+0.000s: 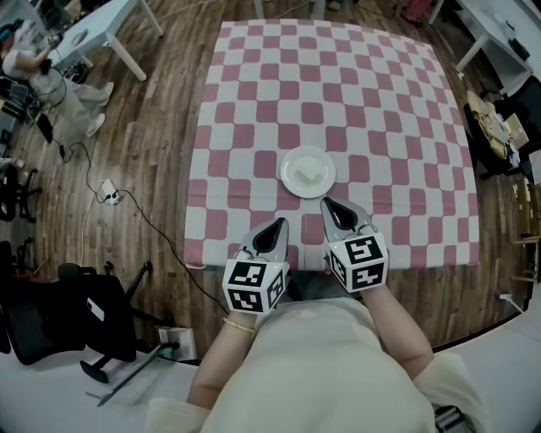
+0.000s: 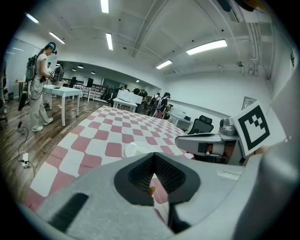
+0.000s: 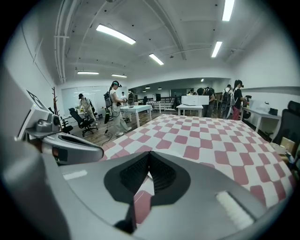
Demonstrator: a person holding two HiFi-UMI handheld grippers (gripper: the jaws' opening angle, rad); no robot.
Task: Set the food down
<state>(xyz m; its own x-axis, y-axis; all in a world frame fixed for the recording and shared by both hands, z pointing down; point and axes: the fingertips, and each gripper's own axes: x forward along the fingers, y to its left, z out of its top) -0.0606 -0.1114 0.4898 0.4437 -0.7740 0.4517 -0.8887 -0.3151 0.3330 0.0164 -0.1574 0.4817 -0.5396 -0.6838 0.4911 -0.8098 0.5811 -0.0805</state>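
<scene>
Where the table's near edge meets the person's body, both grippers reach out side by side over the pink-and-white checked cloth (image 1: 338, 93), their marker cubes closest to the person. A thin gold bangle (image 1: 239, 326) circles the left wrist.

The left gripper (image 1: 281, 221) points forward over the near edge, its jaws pressed together at the tips with nothing gripped between them, as its own view confirms (image 2: 153, 155). The right gripper (image 1: 324, 201) lies just to its right and reaches a little farther. Its jaws are also closed tip to tip and empty (image 3: 149, 153), and its tip sits just beside the near rim of the white plate (image 1: 292, 161).

That plate stands a little in from the near edge, about midway along it. The food (image 1: 309, 173), a small pale block, rests in the middle of the plate, apart from both grippers. In the left gripper view the plate (image 2: 136, 149) shows just beyond the closed jaws.

The rest of the cloth runs bare to the far edge.

Off the table's left side, a cable and power strip (image 1: 108, 193) lie on the wooden floor (image 1: 161, 127). Farther off, a person (image 1: 63, 89) stands by a white table (image 1: 106, 25).
</scene>
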